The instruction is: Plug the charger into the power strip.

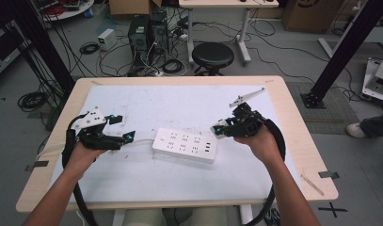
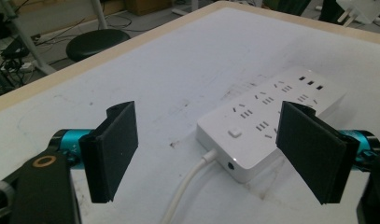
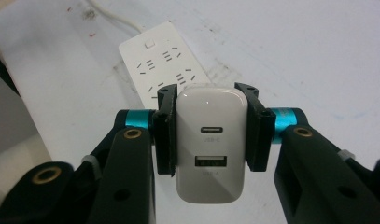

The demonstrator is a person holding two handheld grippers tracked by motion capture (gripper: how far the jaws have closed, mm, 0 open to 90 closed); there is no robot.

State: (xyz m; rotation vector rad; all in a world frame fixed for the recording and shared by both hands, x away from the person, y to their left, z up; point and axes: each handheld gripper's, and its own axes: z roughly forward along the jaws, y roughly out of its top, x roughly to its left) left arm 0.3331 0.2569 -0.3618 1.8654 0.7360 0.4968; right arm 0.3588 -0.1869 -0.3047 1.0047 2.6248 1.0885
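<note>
Status: the charger is picked up but not plugged in.

Right gripper [image 3: 211,140]: jaws closed on a white USB wall charger [image 3: 211,149], clamped by its two sides, at centre of the right gripper view. The USB-C and USB-A ports face the camera. In the high view this gripper [image 1: 220,128] sits right of centre, just beside the right end of the power strip [image 1: 184,145], the charger apart from it.

Left gripper [image 2: 206,154]: jaws spread wide, holding nothing. In the left gripper view they flank the cable end of the strip [image 2: 267,121] without touching it.

Power strip: lies flat at mid-frame on the white mat [image 1: 147,183]; its white cable [image 2: 185,191] runs toward the lower edge. Every socket in view is unoccupied.

Outstanding, by judgement: align the charger's prongs over a socket, press home, release. The left gripper appears placed to steady the strip.
</note>
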